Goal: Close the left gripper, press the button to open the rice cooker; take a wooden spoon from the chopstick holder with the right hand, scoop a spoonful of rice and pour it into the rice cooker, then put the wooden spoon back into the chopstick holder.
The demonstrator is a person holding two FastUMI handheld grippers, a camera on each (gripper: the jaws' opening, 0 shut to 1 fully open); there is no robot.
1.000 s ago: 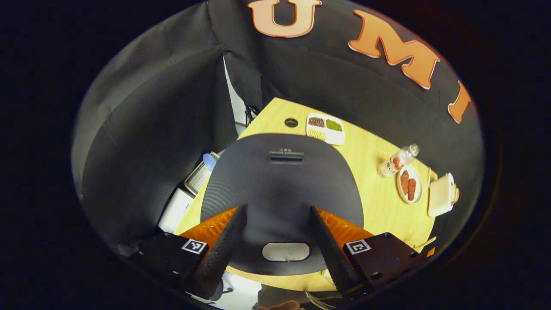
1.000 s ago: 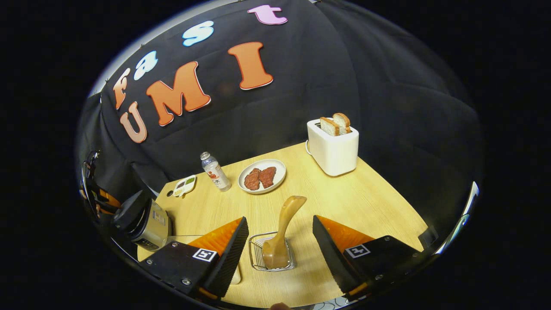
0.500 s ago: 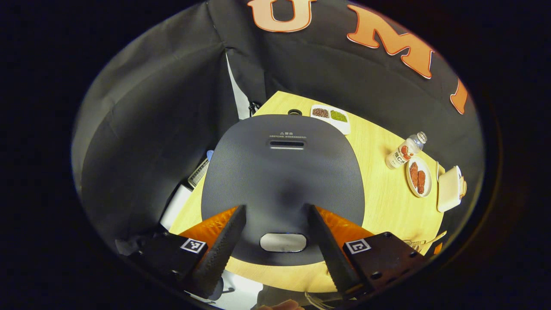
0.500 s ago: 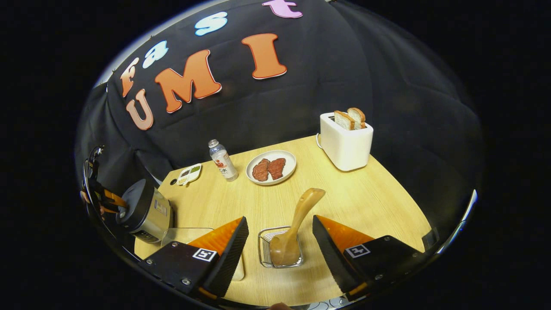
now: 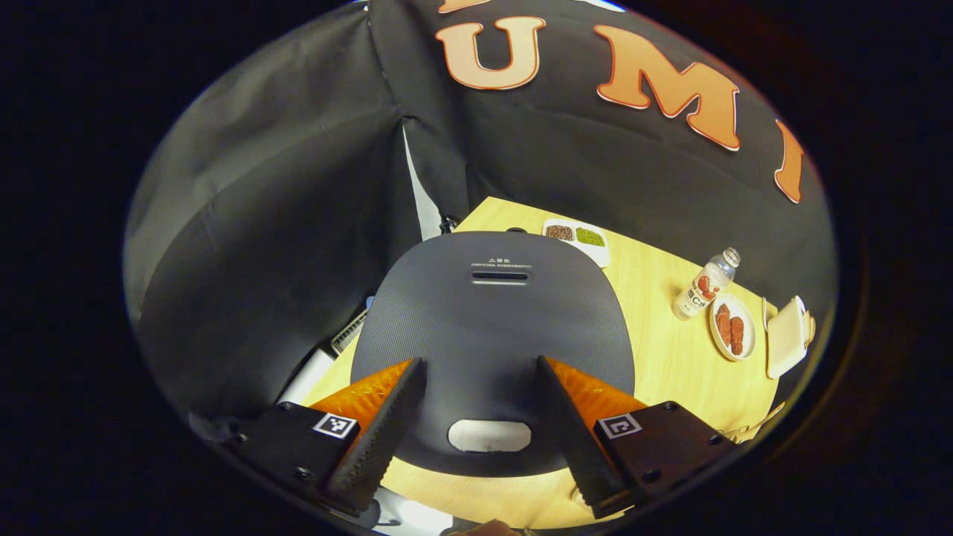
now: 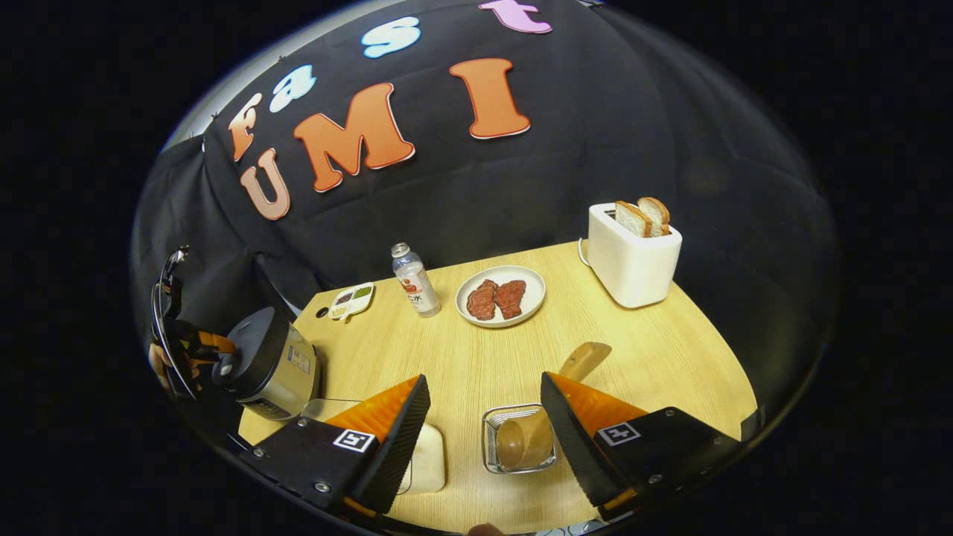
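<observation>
The left hand-held gripper [image 5: 480,406] was held above the rice cooker [image 5: 491,327], its two fingers spread wide apart with nothing between them. The dark ribbed lid was seen shut beneath it, and the pale oval button [image 5: 489,435] lay framed between the fingers, near their base, just below and ahead of the tips. No contact with the button could be made out.

The step in hand was judged to be the closing of this hand-held gripper ahead of the press. It would be done well if the fingers were brought fully together first, so that one blunt tip is offered, and the joined tip then centred over the oval and lowered straight onto it; a press made with spread fingers would likely straddle the button and land on the lid instead. A slanted push could slide off the smooth face.

The right hand-held gripper [image 6: 484,413] was likewise wide open and empty, held over the tabletop [image 6: 461,357]. The wire chopstick holder [image 6: 517,439] stood just ahead, nearer its right finger, with the wooden spoon [image 6: 547,406] resting in it, bowl down and handle leaning away past that finger. A pale container [image 6: 426,458] sat by its left finger; whether rice was in it could not be told.
</observation>
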